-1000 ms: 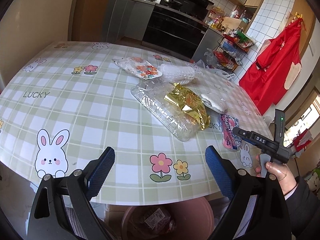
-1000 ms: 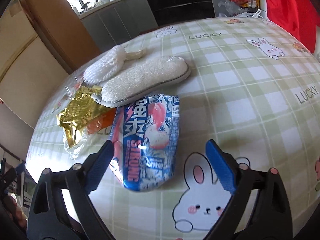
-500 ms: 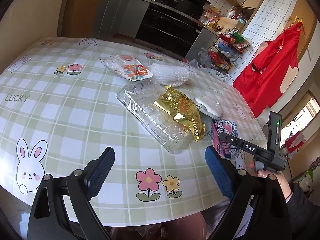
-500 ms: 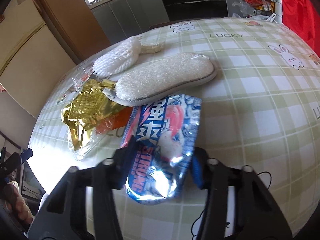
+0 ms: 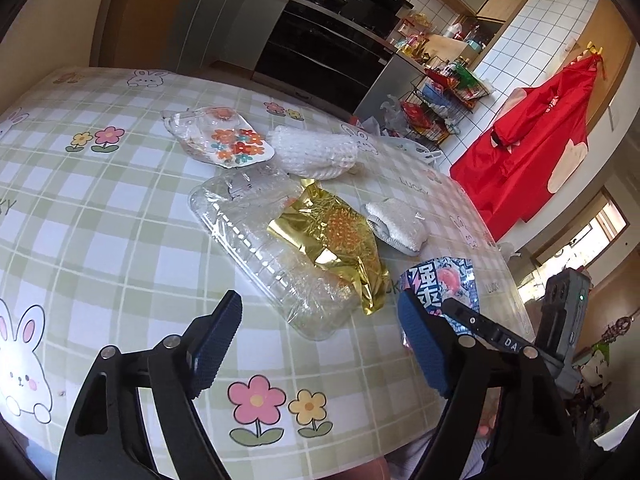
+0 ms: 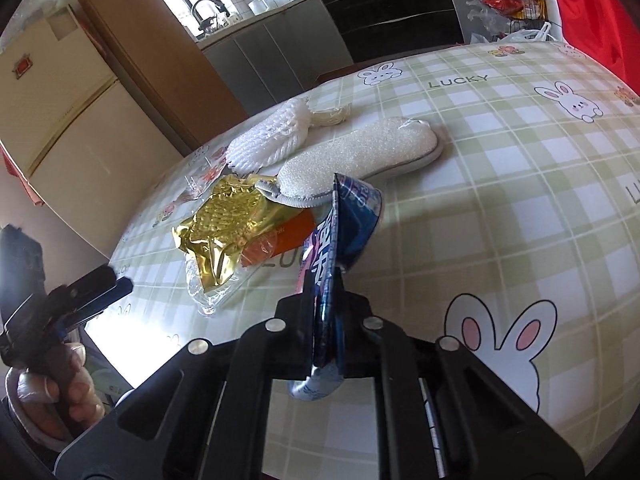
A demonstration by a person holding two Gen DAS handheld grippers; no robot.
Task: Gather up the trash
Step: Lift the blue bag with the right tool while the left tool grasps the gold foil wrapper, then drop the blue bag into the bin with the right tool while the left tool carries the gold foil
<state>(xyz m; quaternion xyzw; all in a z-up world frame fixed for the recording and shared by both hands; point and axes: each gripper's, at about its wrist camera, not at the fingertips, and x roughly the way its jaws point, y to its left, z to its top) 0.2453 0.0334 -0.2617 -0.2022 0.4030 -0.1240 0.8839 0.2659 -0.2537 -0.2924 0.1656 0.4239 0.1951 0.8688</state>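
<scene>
Nearest the lens, the right gripper (image 6: 326, 322) has its fingers clamped on the near end of a blue snack wrapper (image 6: 340, 232), pinching the thin film flat so it stands on edge, its far end apparently close to the table (image 6: 500, 220), presumably the first piece of trash to be carried off. The left gripper (image 5: 320, 344) hangs over the near edge of the checked cloth with its fingers spread wide and empty, seemingly free for the next piece. Just beyond the wrapper, a crumpled gold foil bag (image 5: 332, 236) lies partly on a clear plastic tray (image 5: 248, 216), with a white sponge pad (image 6: 360, 154) beside it. Farther back rest a white foam net sleeve (image 5: 316, 152) and a flower-printed clear package (image 5: 218, 140), all clustered mid-table.
</scene>
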